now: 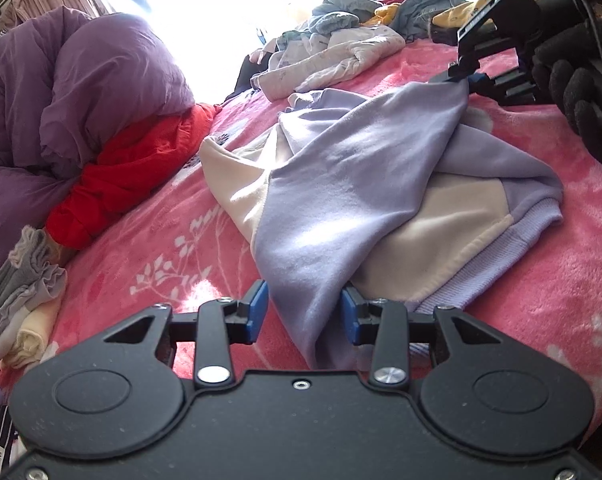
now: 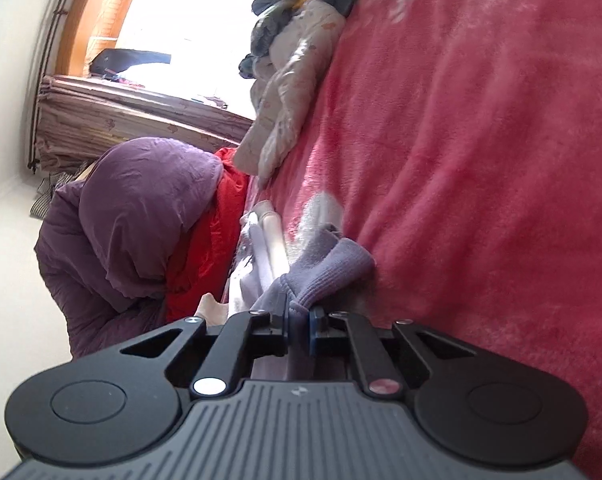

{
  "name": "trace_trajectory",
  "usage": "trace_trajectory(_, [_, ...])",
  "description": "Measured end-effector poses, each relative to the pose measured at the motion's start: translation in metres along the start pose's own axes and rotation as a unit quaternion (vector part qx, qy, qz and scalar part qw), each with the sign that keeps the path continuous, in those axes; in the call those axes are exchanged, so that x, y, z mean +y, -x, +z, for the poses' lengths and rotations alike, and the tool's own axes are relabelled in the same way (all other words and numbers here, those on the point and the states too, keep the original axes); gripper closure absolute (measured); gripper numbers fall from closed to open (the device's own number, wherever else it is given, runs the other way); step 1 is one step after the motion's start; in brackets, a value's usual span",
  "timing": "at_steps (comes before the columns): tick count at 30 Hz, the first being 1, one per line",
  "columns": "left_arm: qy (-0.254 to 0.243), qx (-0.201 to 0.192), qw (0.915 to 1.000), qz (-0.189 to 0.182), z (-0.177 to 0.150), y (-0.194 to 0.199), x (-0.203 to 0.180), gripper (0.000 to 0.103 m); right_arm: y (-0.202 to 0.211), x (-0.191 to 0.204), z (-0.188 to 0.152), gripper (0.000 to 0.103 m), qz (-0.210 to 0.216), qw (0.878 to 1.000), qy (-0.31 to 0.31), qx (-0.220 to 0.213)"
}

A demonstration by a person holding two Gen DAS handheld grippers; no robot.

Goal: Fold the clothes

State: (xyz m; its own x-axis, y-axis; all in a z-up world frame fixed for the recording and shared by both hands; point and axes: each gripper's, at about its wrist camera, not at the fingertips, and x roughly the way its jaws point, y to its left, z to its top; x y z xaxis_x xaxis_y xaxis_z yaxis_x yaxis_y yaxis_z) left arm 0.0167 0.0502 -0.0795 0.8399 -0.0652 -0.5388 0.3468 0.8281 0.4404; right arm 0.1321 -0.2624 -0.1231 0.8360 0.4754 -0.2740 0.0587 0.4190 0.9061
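Note:
A lilac and cream sweatshirt (image 1: 361, 184) lies crumpled on the pink floral blanket (image 1: 161, 248). At the near edge, my left gripper (image 1: 304, 312) stands open around a hanging fold of it. The right blue pad touches the cloth, while pink blanket shows between the left pad and the fold. My right gripper (image 1: 459, 76), held by a black-gloved hand (image 1: 581, 92), is shut on the far lilac corner. In the right wrist view, the right gripper (image 2: 299, 320) pinches the ribbed lilac cuff (image 2: 333, 268) tightly between its pads.
A bunched purple duvet (image 1: 81, 92) and a red garment (image 1: 141, 168) lie to the left. A small stack of folded clothes (image 1: 21, 304) sits at the near left. A pile of unfolded clothes (image 1: 341, 48) lies at the far end of the bed.

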Motion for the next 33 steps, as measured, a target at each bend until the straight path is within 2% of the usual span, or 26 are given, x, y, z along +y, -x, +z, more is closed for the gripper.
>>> trace_trajectory(2, [-0.019, 0.001, 0.9998, 0.006, 0.001, -0.002, -0.005, 0.089, 0.003, 0.012, 0.0, 0.093, 0.008, 1.0, 0.014, -0.001])
trace_trajectory(4, [-0.032, 0.002, 0.9994, 0.01, 0.001, -0.002, -0.007, 0.093, 0.007, 0.024, 0.001, 0.094, 0.019, 1.0, 0.022, -0.004])
trace_trajectory(8, [-0.039, 0.005, 0.9992, 0.008, 0.0, -0.002, -0.005, 0.097, 0.023, 0.052, 0.008, 0.094, 0.054, 0.998, 0.038, -0.017])
trace_trajectory(12, [-0.04, 0.005, 0.9992, 0.007, -0.001, 0.0, -0.004, 0.098, 0.039, 0.068, 0.013, 0.094, 0.057, 0.996, 0.057, -0.024])
trace_trajectory(17, [-0.044, 0.008, 0.999, 0.007, -0.002, 0.001, -0.005, 0.098, 0.055, 0.051, 0.009, 0.094, 0.03, 0.998, 0.053, -0.024])
trace_trajectory(22, [-0.042, 0.013, 0.999, -0.002, -0.003, 0.001, -0.006, 0.098, 0.039, 0.008, 0.001, 0.094, -0.051, 0.998, 0.028, 0.008])
trace_trajectory(24, [-0.04, 0.015, 0.999, -0.014, -0.003, 0.002, -0.006, 0.098, 0.038, -0.001, -0.003, 0.094, -0.065, 0.997, 0.03, 0.007])
trace_trajectory(27, [-0.024, 0.018, 0.9989, -0.037, -0.002, 0.008, 0.001, 0.094, 0.036, -0.001, -0.005, 0.094, -0.059, 0.998, 0.03, 0.01])
trace_trajectory(28, [-0.016, 0.017, 0.9986, -0.047, -0.001, 0.012, 0.005, 0.087, 0.034, 0.0, -0.005, 0.094, -0.059, 0.998, 0.032, 0.013])
trace_trajectory(29, [-0.002, 0.013, 0.9981, -0.06, 0.001, 0.017, 0.012, 0.084, 0.033, -0.002, -0.004, 0.094, -0.06, 0.998, 0.031, 0.018])
trace_trajectory(31, [0.043, -0.003, 0.9956, -0.083, 0.003, 0.03, 0.034, 0.084, 0.03, -0.005, -0.001, 0.094, -0.062, 0.997, 0.03, 0.03])
trace_trajectory(33, [0.111, -0.024, 0.9904, -0.079, 0.003, 0.039, 0.062, 0.081, 0.028, -0.011, 0.001, 0.093, -0.059, 0.997, 0.03, 0.047])
